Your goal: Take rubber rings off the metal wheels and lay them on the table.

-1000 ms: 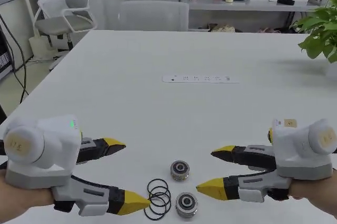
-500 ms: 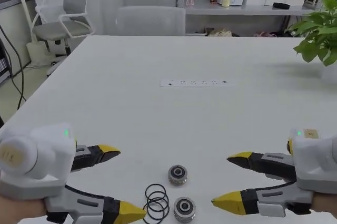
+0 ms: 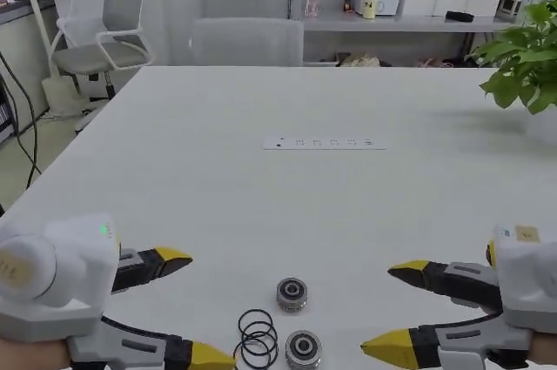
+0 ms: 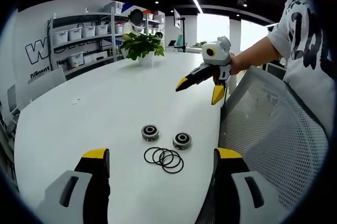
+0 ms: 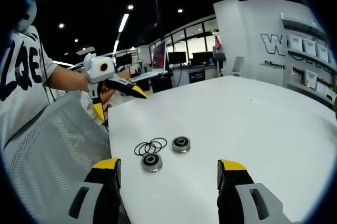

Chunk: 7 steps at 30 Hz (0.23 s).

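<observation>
White table (image 3: 331, 205) carries 2 metal wheels lying flat near the person's edge: far wheel (image 3: 291, 293) and near wheel (image 3: 302, 348), close together but apart. Black rubber rings (image 3: 258, 338) sit loose on the tabletop in 1 small overlapping pile, just left of the near wheel in the head view; touching it or not, cannot tell. Whether either wheel has a ring on it is too small to tell.

Left gripper (image 3: 198, 307) hangs over the table left of the pile, yellow-tipped jaws spread wide, nothing between them. In the left gripper view the pile and both wheels lie ahead, between the 2 jaws.

Right gripper (image 3: 383, 309) is right of the wheels, well apart from them, jaws also spread wide and empty. In the right gripper view the wheels and rings lie ahead on the table, left gripper beyond them.

Flat power strip (image 3: 324, 143) is set mid-table, well beyond the wheels. Green plant (image 3: 522, 65) stands at the far right. Grey office chair (image 3: 96, 30) is off the far left corner.
</observation>
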Available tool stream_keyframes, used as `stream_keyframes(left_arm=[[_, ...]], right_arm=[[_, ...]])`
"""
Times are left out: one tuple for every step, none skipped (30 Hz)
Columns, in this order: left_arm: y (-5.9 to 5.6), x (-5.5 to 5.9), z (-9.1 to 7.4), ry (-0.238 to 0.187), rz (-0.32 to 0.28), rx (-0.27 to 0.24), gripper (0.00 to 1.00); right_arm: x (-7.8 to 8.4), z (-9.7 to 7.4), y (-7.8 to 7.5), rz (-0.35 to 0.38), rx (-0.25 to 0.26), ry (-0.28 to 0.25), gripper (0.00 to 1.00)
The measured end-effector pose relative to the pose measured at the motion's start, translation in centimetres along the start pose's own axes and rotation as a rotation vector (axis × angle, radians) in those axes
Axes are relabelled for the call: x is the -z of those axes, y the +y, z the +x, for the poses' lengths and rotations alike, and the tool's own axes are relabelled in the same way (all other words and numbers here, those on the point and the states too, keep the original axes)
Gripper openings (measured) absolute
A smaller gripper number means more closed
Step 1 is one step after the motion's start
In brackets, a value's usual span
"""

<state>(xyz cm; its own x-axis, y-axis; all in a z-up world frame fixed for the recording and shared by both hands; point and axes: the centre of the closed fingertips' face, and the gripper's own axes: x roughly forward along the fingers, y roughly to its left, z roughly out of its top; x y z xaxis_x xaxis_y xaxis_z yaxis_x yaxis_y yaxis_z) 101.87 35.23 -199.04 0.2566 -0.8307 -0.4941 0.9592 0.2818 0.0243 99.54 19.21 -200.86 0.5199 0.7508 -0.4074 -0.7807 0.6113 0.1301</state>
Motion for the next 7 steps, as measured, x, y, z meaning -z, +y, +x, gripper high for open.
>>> stream_keyframes(left_arm=[[0.02, 0.01, -0.03, -0.001, -0.001, -0.001, 0.8], [0.07, 0.0, -0.08, -0.002, -0.002, -0.003, 0.8], [0.09, 0.0, -0.1, -0.003, -0.002, -0.005, 0.8], [0.1, 0.0, -0.14, -0.003, -0.003, -0.006, 0.8], [0.16, 0.02, -0.19, -0.005, -0.004, -0.009, 0.8], [0.18, 0.05, -0.22, -0.005, -0.005, -0.009, 0.8], [0.15, 0.11, -0.25, -0.005, -0.006, -0.01, 0.8]], right_arm=[[0.04, -0.03, -0.01, 0.001, 0.001, 0.001, 0.74], [0.1, -0.07, -0.06, 0.003, 0.003, 0.0, 0.74], [0.14, -0.1, -0.07, 0.003, 0.004, 0.001, 0.74], [0.13, -0.13, -0.01, 0.003, 0.005, 0.001, 0.74], [0.1, -0.2, 0.03, 0.003, 0.007, 0.0, 0.74], [0.12, -0.25, -0.05, 0.005, 0.008, -0.002, 0.74], [0.15, -0.32, -0.16, 0.007, 0.01, -0.003, 0.74]])
